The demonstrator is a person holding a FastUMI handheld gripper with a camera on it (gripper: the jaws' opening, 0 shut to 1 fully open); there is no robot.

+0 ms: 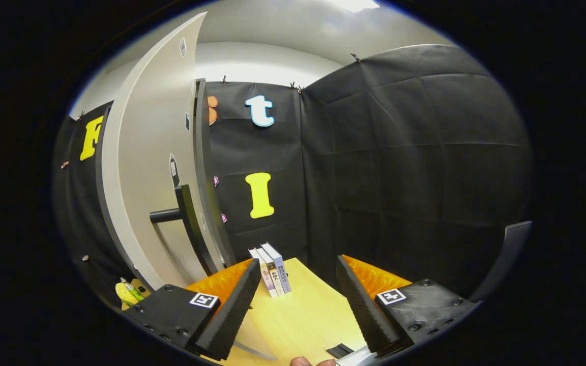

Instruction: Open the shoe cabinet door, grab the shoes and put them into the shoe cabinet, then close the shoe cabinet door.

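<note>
**Operator:** Gripper view, field note. I hold the tool (293,305) released, fingers wide apart, nothing between them. The shoe cabinet door (145,168) stands ahead and to the left of the fingers, swung open, long axis upright. Its black handle (183,216) juts out just beyond the left finger.

**Observer:** Where are the shoes?

**Operator:** I see none from here. My guess: I must turn away from the door to find them.

**Observer:** Counts?

**Operator:** One door, one handle. Three books (272,269) standing on the wooden surface (303,320), beyond the fingers.
</note>
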